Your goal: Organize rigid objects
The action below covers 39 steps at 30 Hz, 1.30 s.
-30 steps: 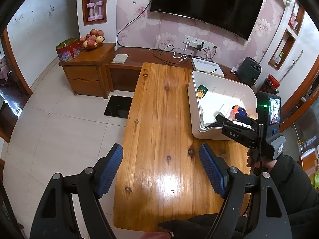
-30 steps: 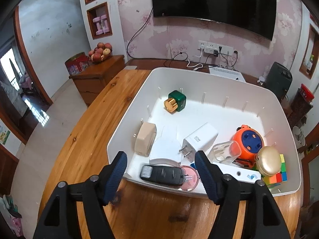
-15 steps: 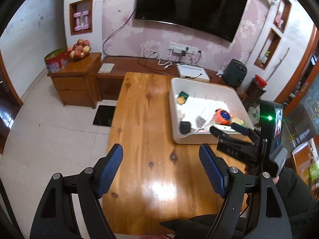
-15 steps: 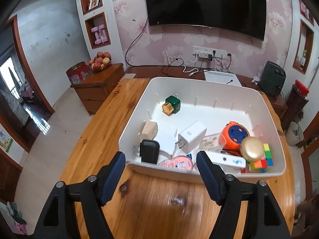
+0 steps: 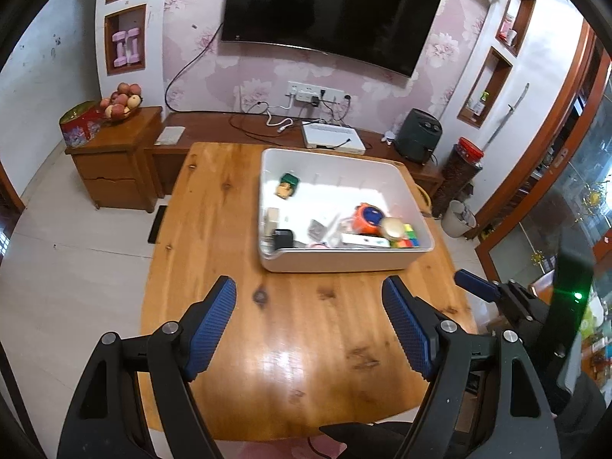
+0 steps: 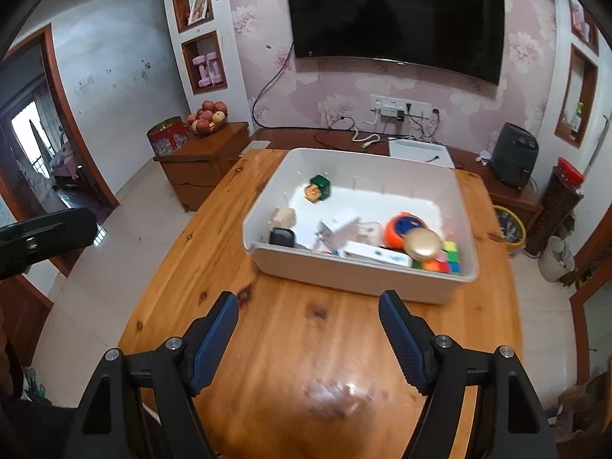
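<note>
A white plastic bin [image 5: 344,262] [image 6: 363,273] stands on the wooden table [image 5: 306,325] [image 6: 306,344]. Inside lie a green box with a gold cap [image 6: 319,187], a black remote [image 6: 282,237], a white charger [image 6: 340,227], an orange round gadget [image 6: 405,225], a gold compact [image 6: 422,243] and a colour cube [image 6: 449,256]. My left gripper [image 5: 310,329] is open and empty, above the bare table short of the bin. My right gripper [image 6: 308,344] is empty too, its jaws opening, also back from the bin's near wall. The right gripper's finger [image 5: 476,287] shows at the left wrist view's right edge.
Behind the table run a low wooden cabinet [image 6: 206,160] with a fruit bowl [image 6: 206,114] and a red tin, a TV bench with cables, and a wall-mounted TV [image 6: 394,15]. A dark heater [image 6: 512,155] and bins stand at the right. Tiled floor lies to the left.
Both grippers have pulled back and up from the bin, which now looks smaller and farther. The black remote, earlier between the right fingers at the bin's near wall, now lies inside; the right jaws widened.
</note>
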Each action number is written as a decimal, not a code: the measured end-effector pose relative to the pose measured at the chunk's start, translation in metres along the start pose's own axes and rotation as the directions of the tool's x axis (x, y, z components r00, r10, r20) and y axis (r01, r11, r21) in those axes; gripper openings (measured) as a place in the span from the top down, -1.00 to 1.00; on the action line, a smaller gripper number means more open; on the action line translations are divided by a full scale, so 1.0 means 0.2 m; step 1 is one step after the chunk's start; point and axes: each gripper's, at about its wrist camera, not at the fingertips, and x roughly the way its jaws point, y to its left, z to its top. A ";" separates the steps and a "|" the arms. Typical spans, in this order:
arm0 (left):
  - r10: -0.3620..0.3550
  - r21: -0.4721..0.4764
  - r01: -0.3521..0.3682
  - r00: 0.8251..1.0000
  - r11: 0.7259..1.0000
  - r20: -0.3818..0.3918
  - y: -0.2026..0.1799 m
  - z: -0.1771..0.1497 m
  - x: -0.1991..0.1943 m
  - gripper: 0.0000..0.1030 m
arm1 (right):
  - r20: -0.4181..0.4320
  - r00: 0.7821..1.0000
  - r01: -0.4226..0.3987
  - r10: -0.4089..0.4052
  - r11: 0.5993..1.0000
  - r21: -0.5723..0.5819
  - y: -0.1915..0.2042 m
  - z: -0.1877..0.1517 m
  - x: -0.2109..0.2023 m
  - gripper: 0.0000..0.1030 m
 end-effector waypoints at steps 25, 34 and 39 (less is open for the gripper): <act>0.212 -0.007 -0.214 0.967 0.977 0.141 -0.46 -0.09 -0.23 -0.58 | 0.050 0.999 -0.013 0.009 0.996 0.084 -0.31 -0.11 -0.69 -0.58; 0.264 -0.013 -0.272 0.920 0.962 0.289 -0.56 -0.11 -0.31 -0.95 | 0.161 0.985 0.049 -0.066 0.993 0.107 -0.36 -0.14 -0.80 -0.64; 0.293 -0.004 -0.315 0.878 0.949 0.378 -0.60 -0.11 -0.36 -0.99 | 0.239 0.967 0.068 -0.091 0.992 0.103 -0.36 -0.13 -0.84 -0.84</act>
